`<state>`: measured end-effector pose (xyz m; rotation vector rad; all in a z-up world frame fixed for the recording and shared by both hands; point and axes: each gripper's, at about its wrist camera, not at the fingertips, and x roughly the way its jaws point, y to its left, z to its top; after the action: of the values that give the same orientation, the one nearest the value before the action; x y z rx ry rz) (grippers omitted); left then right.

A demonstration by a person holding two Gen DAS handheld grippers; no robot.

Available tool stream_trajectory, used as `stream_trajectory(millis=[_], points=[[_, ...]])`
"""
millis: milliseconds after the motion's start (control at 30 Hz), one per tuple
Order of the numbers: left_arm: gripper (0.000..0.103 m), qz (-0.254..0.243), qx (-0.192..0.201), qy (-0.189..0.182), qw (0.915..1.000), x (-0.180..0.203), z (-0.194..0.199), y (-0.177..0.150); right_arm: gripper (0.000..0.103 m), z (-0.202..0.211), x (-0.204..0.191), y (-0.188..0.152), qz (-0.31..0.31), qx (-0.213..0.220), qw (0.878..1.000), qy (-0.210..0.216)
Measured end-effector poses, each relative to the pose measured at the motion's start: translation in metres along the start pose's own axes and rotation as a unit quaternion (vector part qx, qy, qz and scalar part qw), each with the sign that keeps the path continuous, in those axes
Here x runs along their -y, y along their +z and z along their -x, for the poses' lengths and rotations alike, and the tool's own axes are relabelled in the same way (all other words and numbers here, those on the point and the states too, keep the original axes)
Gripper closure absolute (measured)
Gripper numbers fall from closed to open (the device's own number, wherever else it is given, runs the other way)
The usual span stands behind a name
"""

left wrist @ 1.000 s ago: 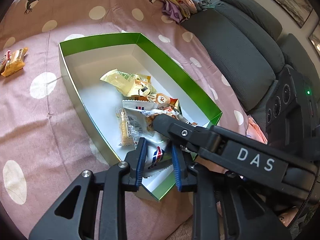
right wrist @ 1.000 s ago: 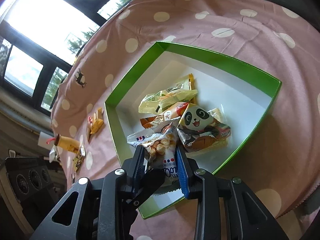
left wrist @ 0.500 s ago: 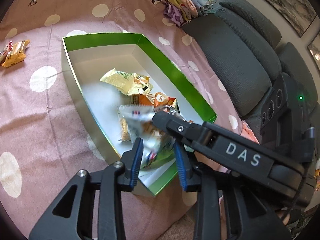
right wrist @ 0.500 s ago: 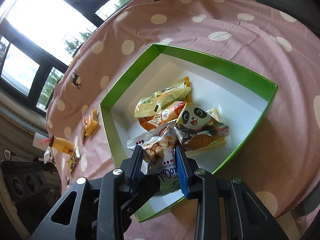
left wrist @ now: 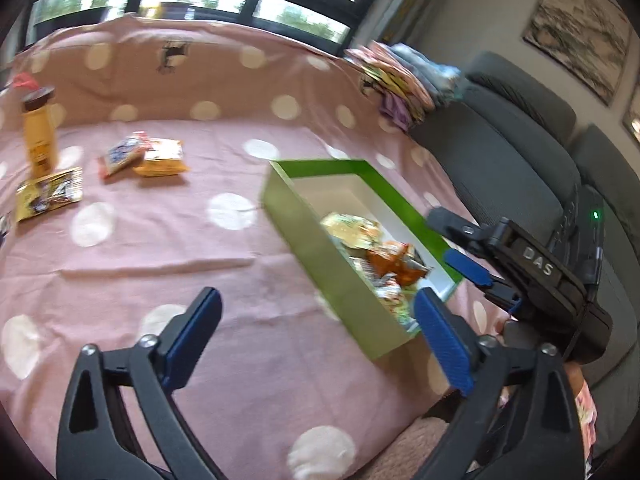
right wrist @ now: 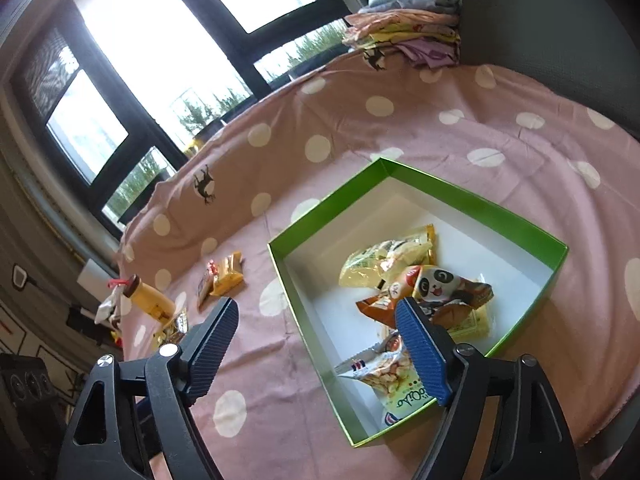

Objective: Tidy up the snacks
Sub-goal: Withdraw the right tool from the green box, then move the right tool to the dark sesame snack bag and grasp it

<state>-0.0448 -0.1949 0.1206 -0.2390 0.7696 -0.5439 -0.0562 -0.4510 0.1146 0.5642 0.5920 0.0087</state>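
The green box (right wrist: 480, 200) with a white inside sits on the pink dotted cloth and holds several packets. A peanut bag (right wrist: 394, 376) lies loose at its near end, beside a panda packet (right wrist: 444, 284) and a yellow packet (right wrist: 380, 260). My right gripper (right wrist: 316, 312) hovers over the box's near left wall, jaws opening, with nothing between the pads. My left gripper (left wrist: 316, 308) hangs over the cloth left of the box (left wrist: 344, 292), jaws opening wide and empty. In the left wrist view the right gripper (left wrist: 452, 240) shows above the box's right side.
Loose on the cloth to the left lie a yellow packet (left wrist: 160, 158), a red and blue packet (left wrist: 120, 156), a gold packet (left wrist: 50, 194) and an upright bottle (left wrist: 38, 136). Folded clothes (left wrist: 400, 80) sit at the back, with a grey sofa (left wrist: 500, 140) to the right.
Both grippers held the peanut bag over the box; both have opened and the bag now lies in the box. The left gripper swung left and up, and the right one rose.
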Motion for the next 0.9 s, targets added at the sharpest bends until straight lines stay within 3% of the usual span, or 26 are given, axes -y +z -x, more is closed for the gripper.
stream_trajectory(millis=[167,333,433,567,633,733,800,900], points=[[0.001,0.067,0.027,0.07,0.9949,-0.064,0.046,-0.007,0.013,-0.002,-0.023,-0.006,0.018,0.005,1.0,0.018],[0.001,0.103,0.055,0.143,0.9828,-0.124,0.086,-0.025,0.012,-0.013,-0.055,-0.019,0.069,-0.005,0.998,0.012],[0.001,0.126,0.098,0.155,0.9748,-0.156,0.106,-0.044,0.012,-0.029,-0.076,-0.032,0.098,-0.026,0.995,0.024],[0.001,0.155,0.09,0.214,0.9601,-0.19,0.106,-0.042,0.012,-0.057,-0.105,-0.053,0.116,-0.067,0.99,0.034],[0.001,0.174,0.097,0.217,0.9556,-0.205,0.113,-0.045,0.012,-0.074,-0.124,-0.063,0.128,-0.096,0.986,0.039],[0.001,0.214,0.09,0.236,0.9437,-0.229,0.119,-0.05,0.012,-0.107,-0.161,-0.075,0.148,-0.148,0.976,0.053],[0.001,0.232,0.084,0.27,0.9306,-0.242,0.122,-0.053,0.012,-0.133,-0.188,-0.082,0.158,-0.184,0.968,0.057],[0.001,0.256,0.08,0.278,0.9224,-0.257,0.124,-0.055,0.012,-0.182,-0.235,-0.09,0.179,-0.228,0.955,0.063]])
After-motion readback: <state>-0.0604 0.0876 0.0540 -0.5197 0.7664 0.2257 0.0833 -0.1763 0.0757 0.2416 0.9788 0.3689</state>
